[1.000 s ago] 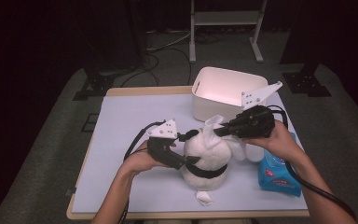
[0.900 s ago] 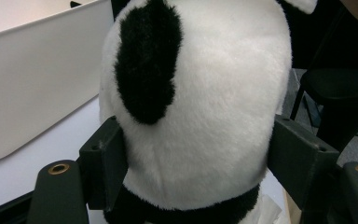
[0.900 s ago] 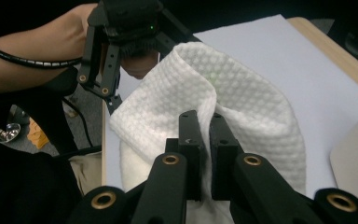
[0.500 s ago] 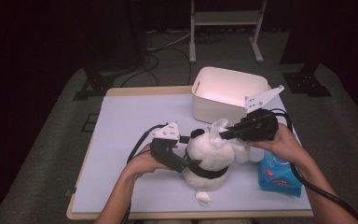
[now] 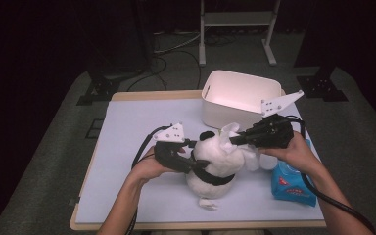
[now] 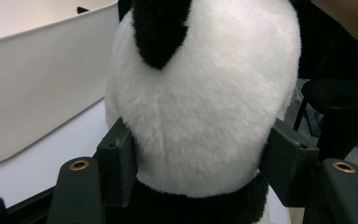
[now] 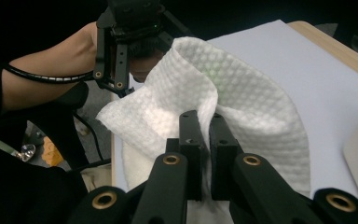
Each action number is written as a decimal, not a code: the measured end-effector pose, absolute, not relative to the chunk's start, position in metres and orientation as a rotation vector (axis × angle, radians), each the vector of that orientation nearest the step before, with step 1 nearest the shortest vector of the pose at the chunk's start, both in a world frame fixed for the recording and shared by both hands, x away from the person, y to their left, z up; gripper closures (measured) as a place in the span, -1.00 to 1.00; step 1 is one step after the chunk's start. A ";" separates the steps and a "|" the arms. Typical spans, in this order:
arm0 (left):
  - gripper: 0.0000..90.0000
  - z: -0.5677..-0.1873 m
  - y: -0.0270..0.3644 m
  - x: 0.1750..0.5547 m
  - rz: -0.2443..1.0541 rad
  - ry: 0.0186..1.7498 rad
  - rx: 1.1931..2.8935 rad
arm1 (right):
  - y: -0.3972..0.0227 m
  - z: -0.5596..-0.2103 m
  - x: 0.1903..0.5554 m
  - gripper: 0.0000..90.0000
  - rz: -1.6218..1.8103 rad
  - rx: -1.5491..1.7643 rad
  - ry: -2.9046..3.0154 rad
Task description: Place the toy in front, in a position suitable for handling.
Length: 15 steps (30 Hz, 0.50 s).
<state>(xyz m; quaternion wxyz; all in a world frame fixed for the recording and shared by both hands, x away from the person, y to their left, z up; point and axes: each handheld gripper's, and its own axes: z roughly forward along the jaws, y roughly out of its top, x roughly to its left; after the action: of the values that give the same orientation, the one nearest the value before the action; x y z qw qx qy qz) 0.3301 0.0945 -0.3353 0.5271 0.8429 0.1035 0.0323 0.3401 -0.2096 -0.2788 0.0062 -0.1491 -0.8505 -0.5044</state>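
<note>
High view fixed above the person's side, facing forward and down over the pale lilac-topped wooden counter (image 5: 142,127), left gripper view pressed close against the black-and-white plush panda toy (image 6: 200,107), right gripper view close on the white embossed paper wipe (image 7: 242,107), both shared with high view.

Dark lab, cabled floor (image 5: 171,49), metal stand (image 5: 237,19)

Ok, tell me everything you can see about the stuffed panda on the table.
The stuffed panda is a soft plush toy with fluffy white fur, a black band round its body and a black ear on top. It sits roughly upright on the pale table cover, in front of the white bin. The left hand-held gripper has its jaws on either side of the white body, pressing into the fur. The right hand-held gripper holds a white textured wipe against the panda's upper side.
</note>
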 end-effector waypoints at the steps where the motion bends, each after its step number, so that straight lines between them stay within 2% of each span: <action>1: -0.21 -0.334 0.096 0.330 0.086 0.241 2.024 | -0.210 -0.280 0.340 0.91 -1.579 -0.468 -2.653; 15: -0.23 -0.333 0.075 0.327 0.086 0.207 2.085 | -0.198 -0.267 0.333 0.91 -1.512 -0.419 -2.744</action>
<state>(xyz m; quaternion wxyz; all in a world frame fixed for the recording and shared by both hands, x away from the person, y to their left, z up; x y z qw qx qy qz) 0.3267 0.0747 -0.3326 0.4989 0.8617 0.0855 0.0354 0.3332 -0.1976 -0.2668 -0.0096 -0.1326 -0.8682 -0.4782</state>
